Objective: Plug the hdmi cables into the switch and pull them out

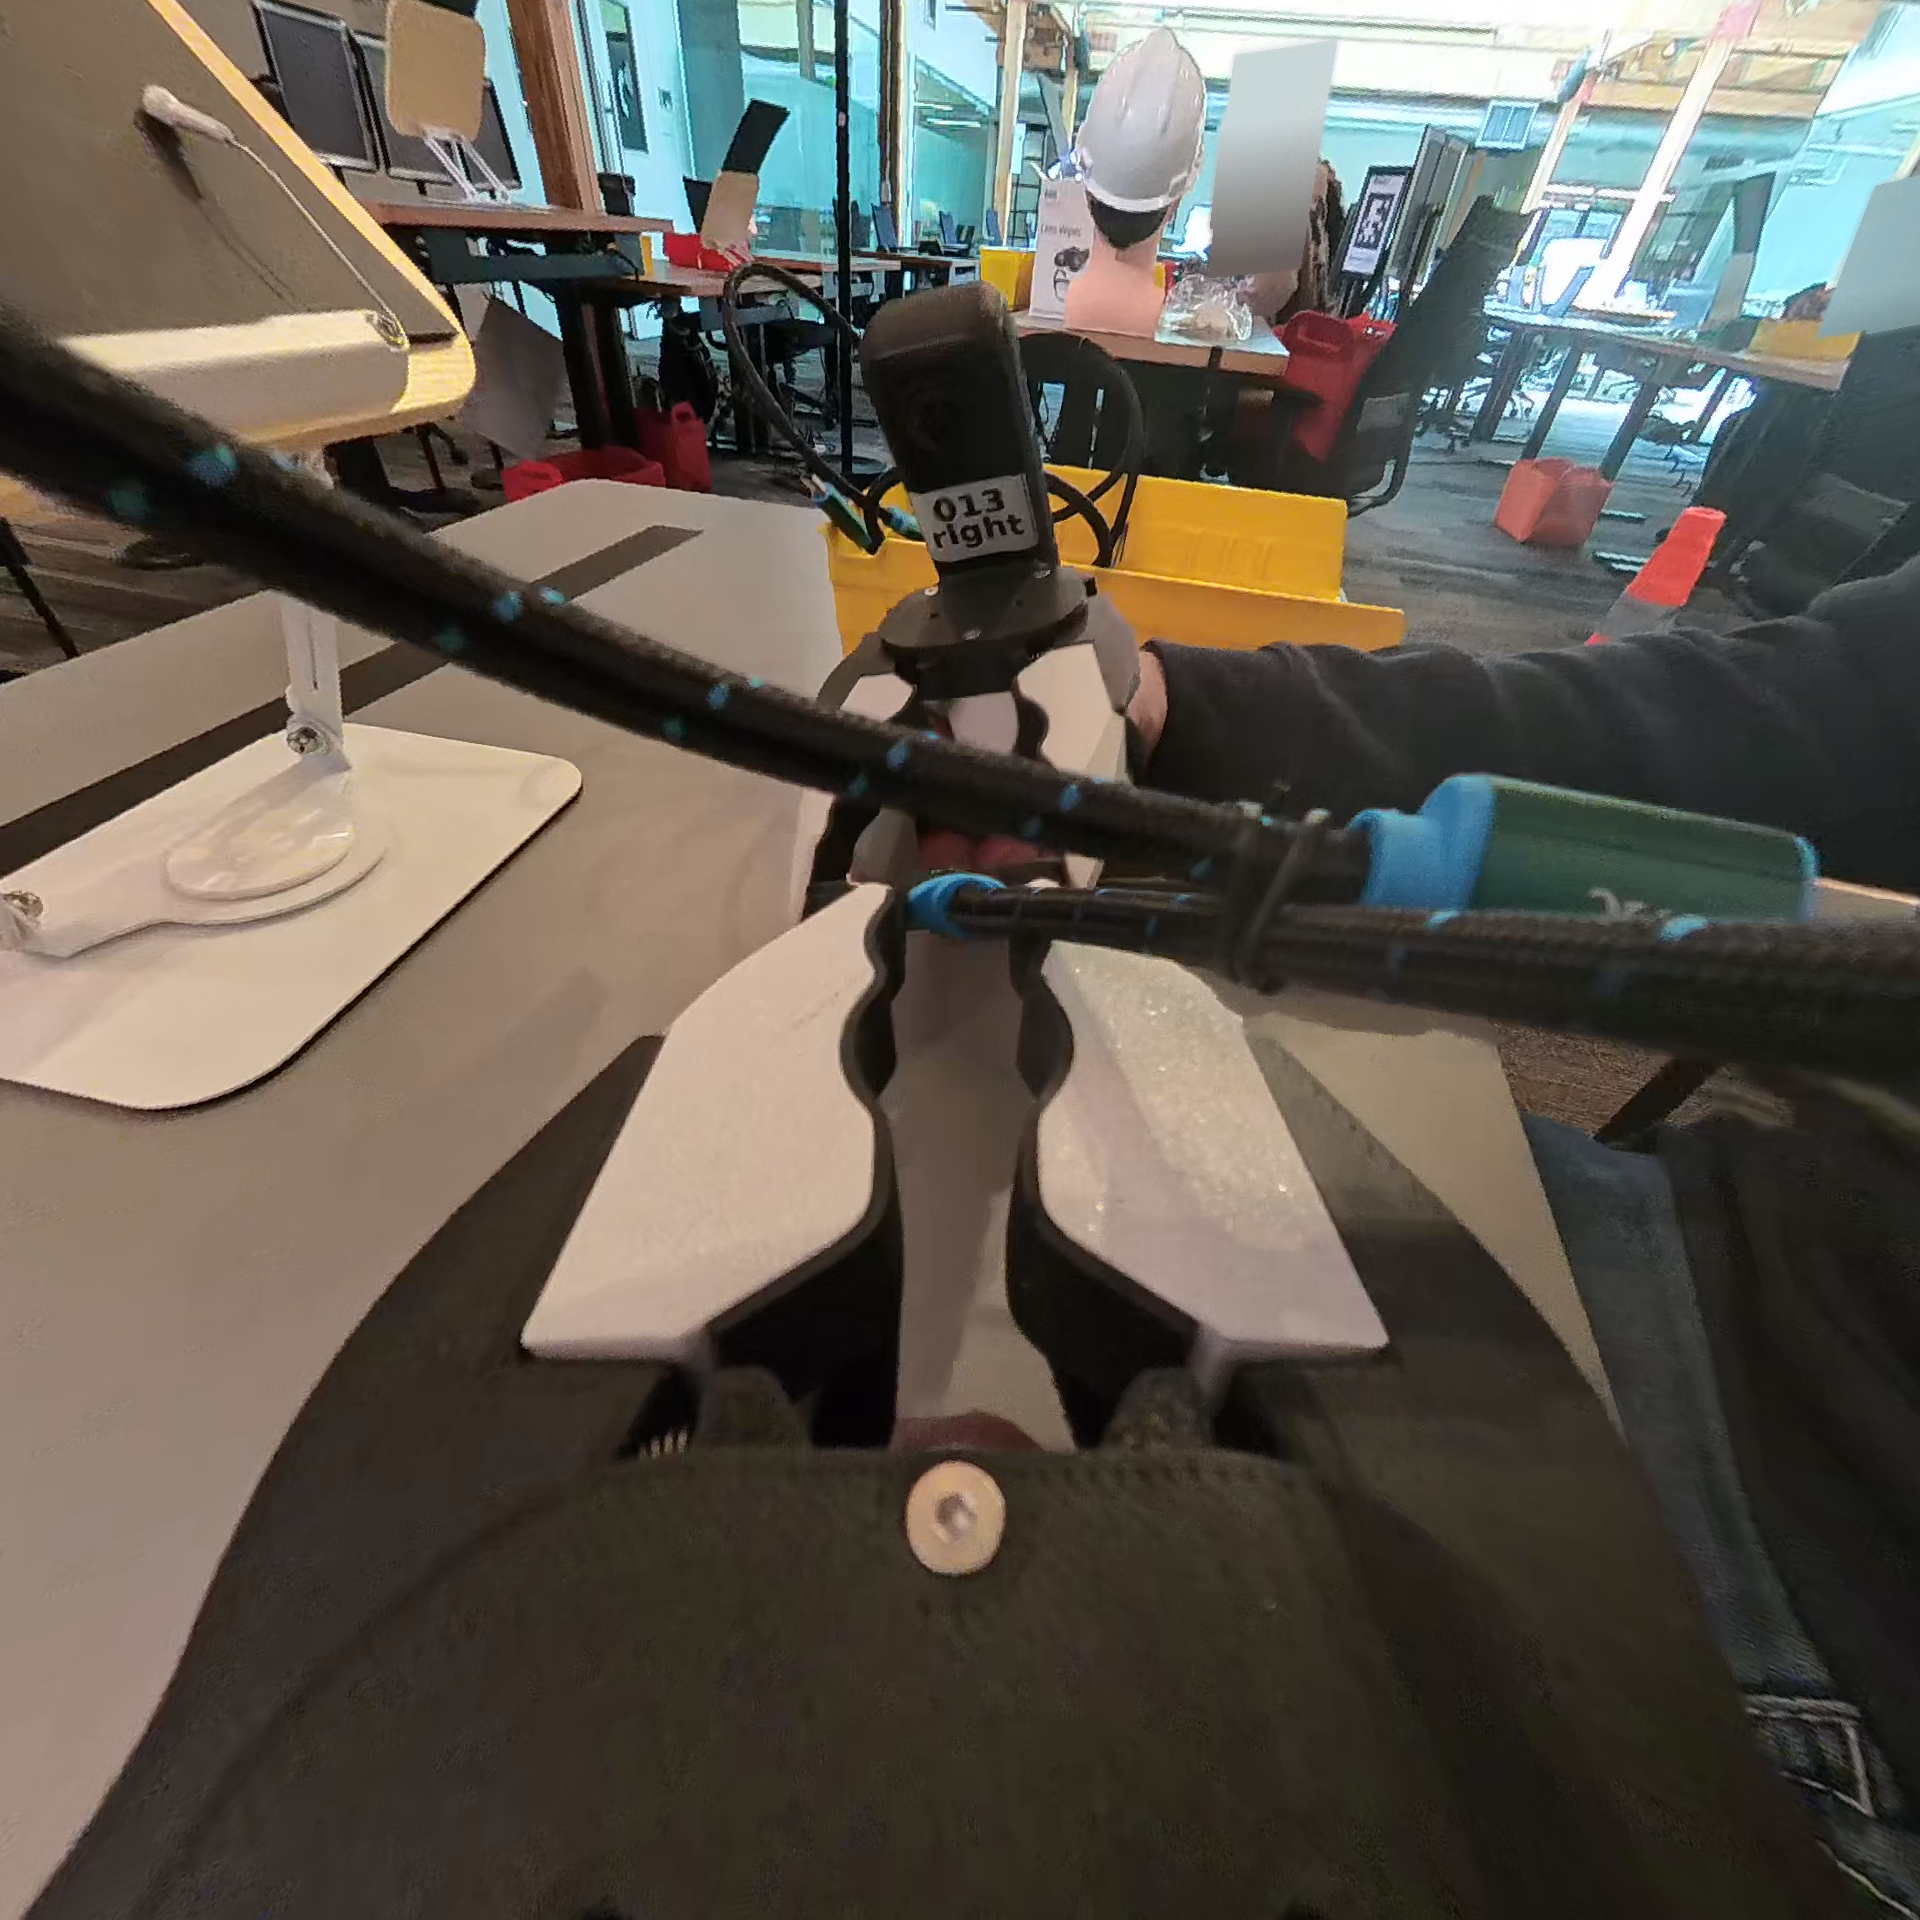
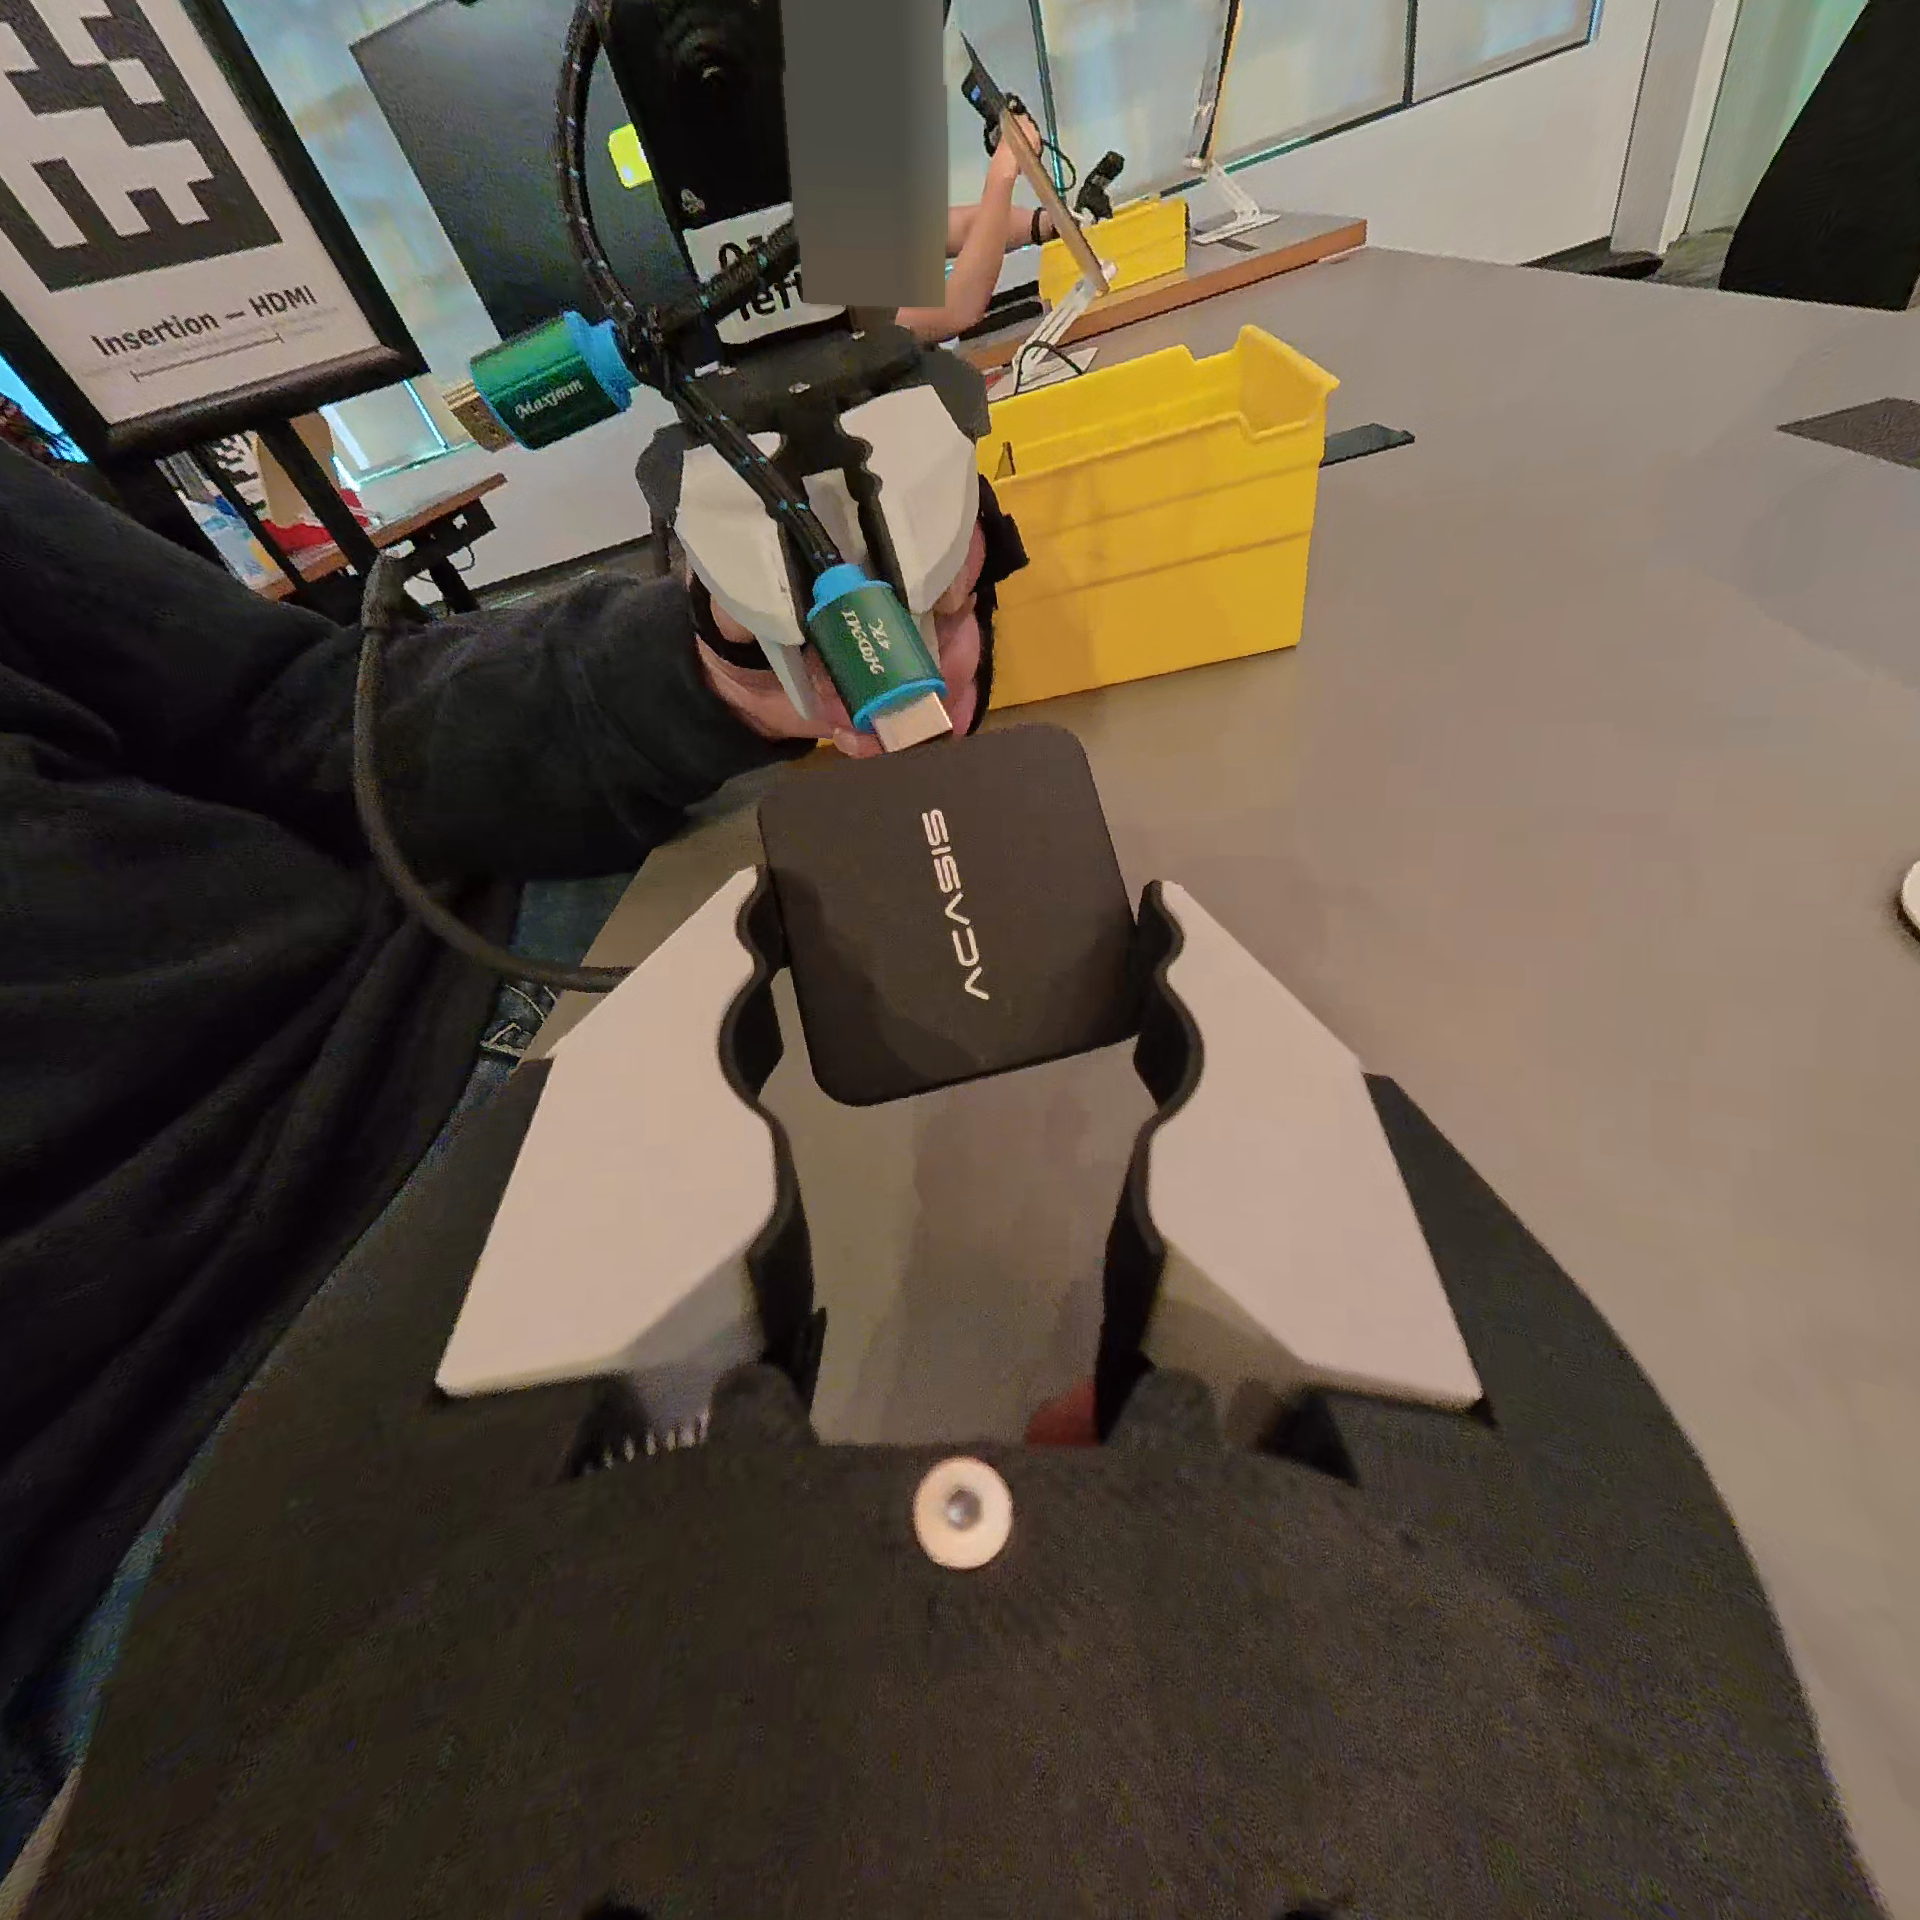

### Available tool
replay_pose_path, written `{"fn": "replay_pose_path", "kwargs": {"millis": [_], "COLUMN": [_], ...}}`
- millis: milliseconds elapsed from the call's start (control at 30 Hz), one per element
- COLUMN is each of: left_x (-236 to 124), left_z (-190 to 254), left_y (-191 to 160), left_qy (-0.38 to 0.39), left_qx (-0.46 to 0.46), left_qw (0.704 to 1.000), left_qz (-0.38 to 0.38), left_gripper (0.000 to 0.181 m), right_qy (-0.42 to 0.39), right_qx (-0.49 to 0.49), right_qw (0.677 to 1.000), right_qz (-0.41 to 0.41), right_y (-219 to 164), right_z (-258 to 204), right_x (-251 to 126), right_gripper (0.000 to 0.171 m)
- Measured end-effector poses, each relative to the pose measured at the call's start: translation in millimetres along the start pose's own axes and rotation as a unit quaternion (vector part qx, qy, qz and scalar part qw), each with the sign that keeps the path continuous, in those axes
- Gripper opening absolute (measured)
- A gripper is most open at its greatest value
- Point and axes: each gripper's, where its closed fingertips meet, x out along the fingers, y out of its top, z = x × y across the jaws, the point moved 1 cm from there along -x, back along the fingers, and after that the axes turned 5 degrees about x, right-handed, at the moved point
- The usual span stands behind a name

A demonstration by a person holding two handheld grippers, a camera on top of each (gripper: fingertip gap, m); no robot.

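Grey tabletop (image 2: 1507,727) carries a yellow bin (image 2: 1153,520) on the far side. Your right gripper (image 2: 956,997) clamps the black HDMI switch (image 2: 940,925) by its two sides. Your left gripper (image 2: 831,644) pinches the green HDMI plug (image 2: 878,665), whose metal tip sits right at the switch's far edge, tilted. Push in at that angle and the plug may jam or miss the port. The second green plug (image 2: 545,379) dangles on the bundled braided cable (image 1: 468,603) and could snag.
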Motion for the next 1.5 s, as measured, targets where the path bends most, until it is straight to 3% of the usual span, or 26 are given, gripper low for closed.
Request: {"fn": "replay_pose_path", "kwargs": {"millis": [767,1500], "left_x": [-0.3,4.1], "left_z": [1.8,-0.4], "left_y": [-10.1,-17.4], "left_qy": [-0.018,-0.038], "left_qx": [0.004,-0.049], "left_qw": [0.999,0.998], "left_qz": [-0.042,-0.016], "left_gripper": [0.018,0.018], "right_qy": [0.015,0.013], "right_qx": [-0.021,-0.039], "right_qw": [0.999,0.999], "right_qz": [-0.021,-0.022], "right_y": [-7.5,-8.9], "right_z": [-9.0,-12.2], "right_x": [7.4,6.6], "right_gripper": [0.066,0.061]}}
